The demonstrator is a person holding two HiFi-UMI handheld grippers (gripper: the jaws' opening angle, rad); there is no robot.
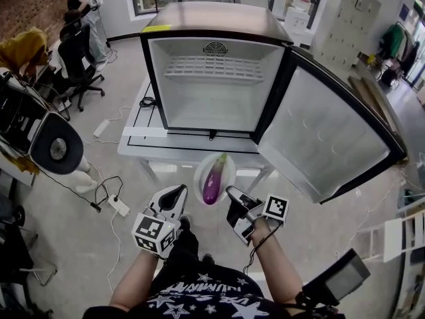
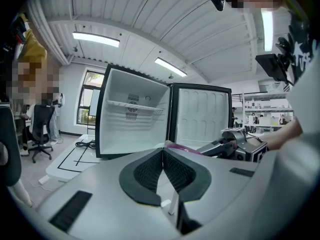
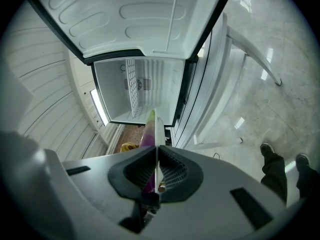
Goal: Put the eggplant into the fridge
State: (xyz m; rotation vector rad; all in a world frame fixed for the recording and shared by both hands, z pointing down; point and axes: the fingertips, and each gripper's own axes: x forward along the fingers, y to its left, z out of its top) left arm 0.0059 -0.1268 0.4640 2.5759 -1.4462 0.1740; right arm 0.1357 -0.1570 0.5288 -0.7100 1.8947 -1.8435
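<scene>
Purple eggplant (image 3: 147, 134), half hidden behind jaws, on white plate (image 1: 199, 175); right gripper (image 1: 230, 193) clamps its rim; left gripper (image 1: 179, 191) clenched empty.

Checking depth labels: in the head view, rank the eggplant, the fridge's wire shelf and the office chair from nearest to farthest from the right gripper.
1. eggplant, on the plate that the right gripper holds.
2. wire shelf, inside the open fridge ahead.
3. office chair, far back left.
</scene>
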